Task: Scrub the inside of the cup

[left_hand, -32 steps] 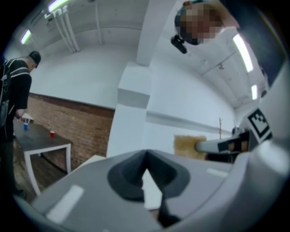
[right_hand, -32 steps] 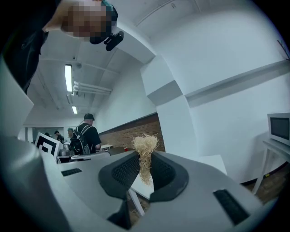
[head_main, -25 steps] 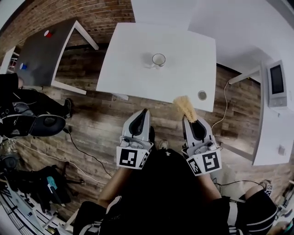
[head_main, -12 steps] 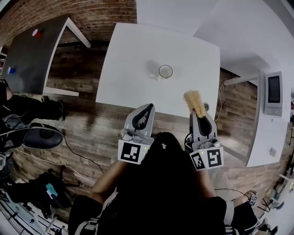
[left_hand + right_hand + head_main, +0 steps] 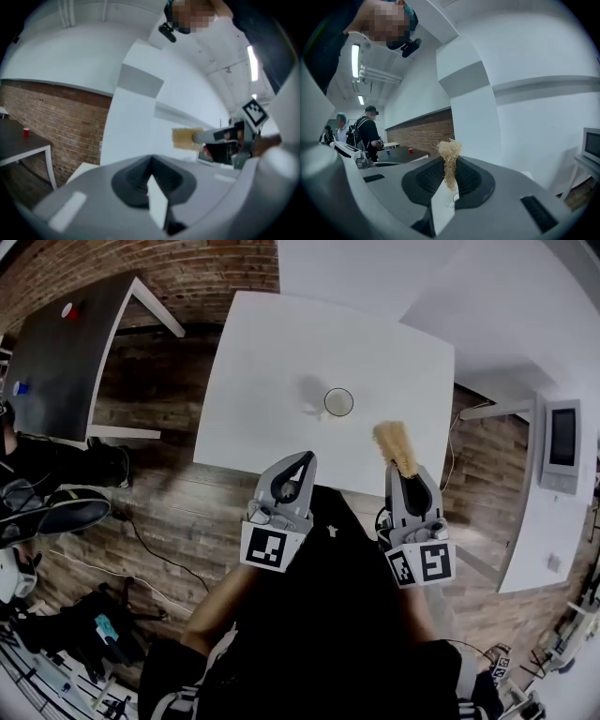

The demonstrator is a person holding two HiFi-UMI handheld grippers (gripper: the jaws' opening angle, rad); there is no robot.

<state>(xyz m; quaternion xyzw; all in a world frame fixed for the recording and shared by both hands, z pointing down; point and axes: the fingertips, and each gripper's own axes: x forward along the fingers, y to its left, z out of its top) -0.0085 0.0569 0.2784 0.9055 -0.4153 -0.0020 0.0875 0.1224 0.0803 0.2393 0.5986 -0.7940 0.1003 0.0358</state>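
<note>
room: brick wall, wood-plank floor, white table [image 5: 281, 362] in front of the person; dark table [image 5: 66, 362] off to the left
cup: the cup [image 5: 338, 402] stands upright on the white table, mouth up, right of centre and toward the near edge; looks empty from the head view
brush: the brush [image 5: 396, 448] has a straw-coloured bristle head and sticks out forward of the right gripper; over the table's near edge, near the cup but apart from it, not inside
right gripper: right gripper [image 5: 405, 476] has its jaws pinched on the brush stem; bristles poke up between the pads in the right gripper view
left gripper: left gripper [image 5: 302, 461] has its jaws pressed together with nothing between them; by the table's near edge, touching nothing
progress: early, by my read; tool is in grip, no bristle contact with the cup, cup unheld
left to do: bring bristles to the cup mouth, push in, scrub wall and bottom; left gripper likely has to spread and steady the cup first
risk: unheld cup may slide or tip under the brush
</note>
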